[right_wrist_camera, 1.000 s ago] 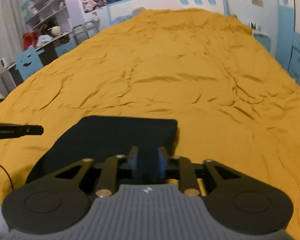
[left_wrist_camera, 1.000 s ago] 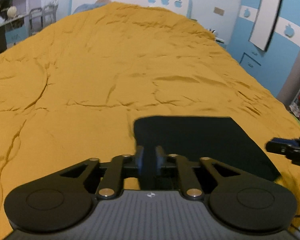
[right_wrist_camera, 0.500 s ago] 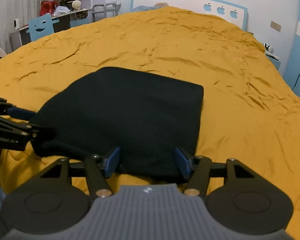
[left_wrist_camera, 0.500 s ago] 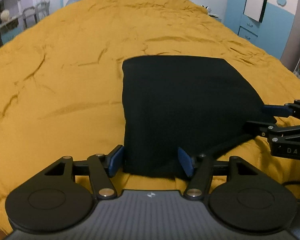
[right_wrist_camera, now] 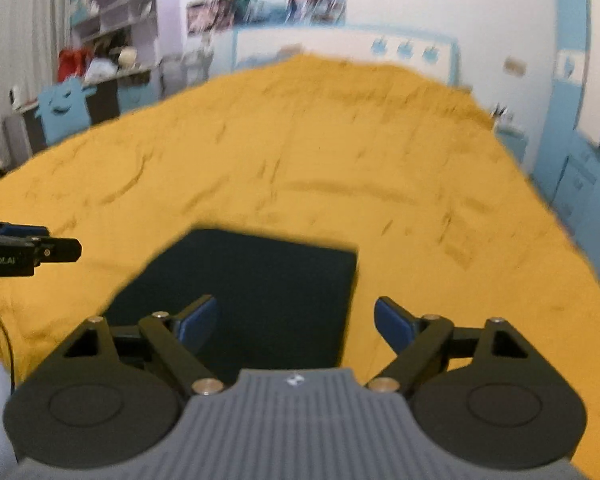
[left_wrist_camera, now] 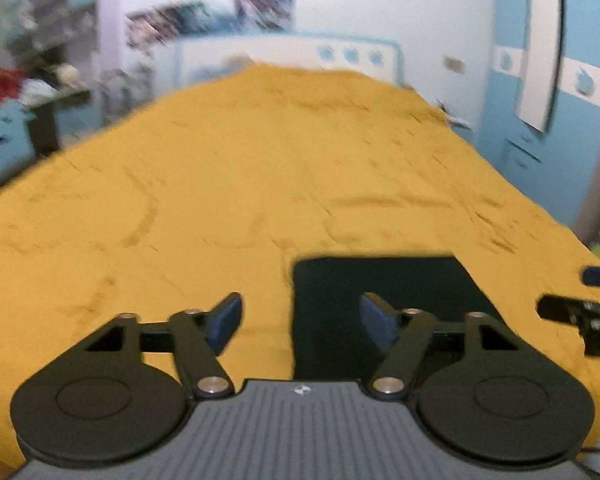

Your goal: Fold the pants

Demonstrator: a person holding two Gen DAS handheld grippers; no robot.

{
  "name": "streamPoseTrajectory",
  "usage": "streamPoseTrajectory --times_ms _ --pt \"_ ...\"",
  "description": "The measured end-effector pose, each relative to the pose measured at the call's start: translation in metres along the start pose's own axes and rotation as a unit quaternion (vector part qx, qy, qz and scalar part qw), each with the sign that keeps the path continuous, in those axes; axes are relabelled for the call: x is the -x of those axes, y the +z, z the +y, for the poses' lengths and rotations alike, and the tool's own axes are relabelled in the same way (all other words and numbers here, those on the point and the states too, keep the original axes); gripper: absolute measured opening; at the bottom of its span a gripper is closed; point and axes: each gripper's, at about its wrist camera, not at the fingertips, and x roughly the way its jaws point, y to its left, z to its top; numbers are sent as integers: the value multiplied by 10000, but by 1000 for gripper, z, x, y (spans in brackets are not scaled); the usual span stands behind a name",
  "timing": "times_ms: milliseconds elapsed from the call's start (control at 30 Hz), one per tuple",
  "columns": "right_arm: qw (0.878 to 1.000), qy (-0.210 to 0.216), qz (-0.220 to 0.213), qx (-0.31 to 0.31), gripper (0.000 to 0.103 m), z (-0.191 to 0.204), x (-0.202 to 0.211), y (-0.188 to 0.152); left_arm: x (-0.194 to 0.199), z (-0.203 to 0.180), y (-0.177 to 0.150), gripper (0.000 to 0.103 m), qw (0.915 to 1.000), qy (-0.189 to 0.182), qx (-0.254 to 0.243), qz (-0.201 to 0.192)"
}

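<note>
**Folded pants flat on the bed, both grippers spread and empty**

From my station I see the mustard-yellow bedspread filling most of both wrist views, creased and reaching to the white headboard at 12 o'clock. On it lie the black pants, folded into a neat flat rectangle; in the left wrist view they sit at about 4 o'clock, in the right wrist view at about 7 o'clock. My left gripper has its jaws wide apart with nothing between them, the left edge of the pants running between its blue pads. My right gripper is equally spread and holds nothing, the right edge of the pants passing between its fingers. Both views are motion-blurred.
</note>
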Motion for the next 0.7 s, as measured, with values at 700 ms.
streamPoseTrajectory --times_ms 700 --pt "9982 -265 487 -241 82 56 47 -80 36 -39 -74 90 9958 426 -10 808"
